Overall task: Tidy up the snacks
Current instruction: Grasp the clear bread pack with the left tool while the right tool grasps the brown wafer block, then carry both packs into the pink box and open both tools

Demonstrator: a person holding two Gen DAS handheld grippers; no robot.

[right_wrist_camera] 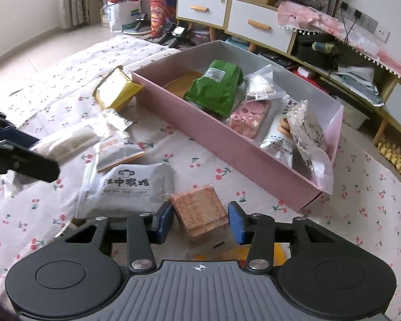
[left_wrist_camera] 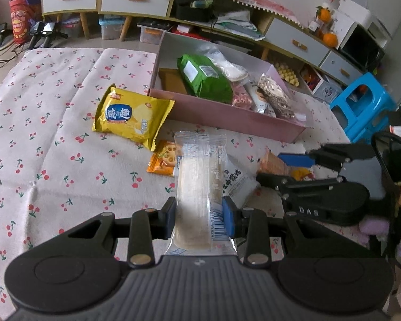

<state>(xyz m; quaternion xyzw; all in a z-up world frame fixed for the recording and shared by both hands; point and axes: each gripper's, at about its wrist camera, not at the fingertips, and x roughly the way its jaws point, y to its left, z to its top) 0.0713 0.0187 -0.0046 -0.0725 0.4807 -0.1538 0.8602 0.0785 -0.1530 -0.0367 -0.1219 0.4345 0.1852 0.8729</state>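
While four packets are lying loose beside the pink box [right_wrist_camera: 227, 144], one clear packet [left_wrist_camera: 197, 184] is being gripped by the left claw [left_wrist_camera: 199, 215], and the right claw [right_wrist_camera: 200, 220] is being held spread around one wafer pack [right_wrist_camera: 197, 212].

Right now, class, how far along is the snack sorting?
Done: the green bag and several other packets lie in the pink box. In hand: the left gripper clamps a clear-wrapped bar; the right gripper straddles a wafer pack, open. Left: the yellow packet, orange packet and white packet.
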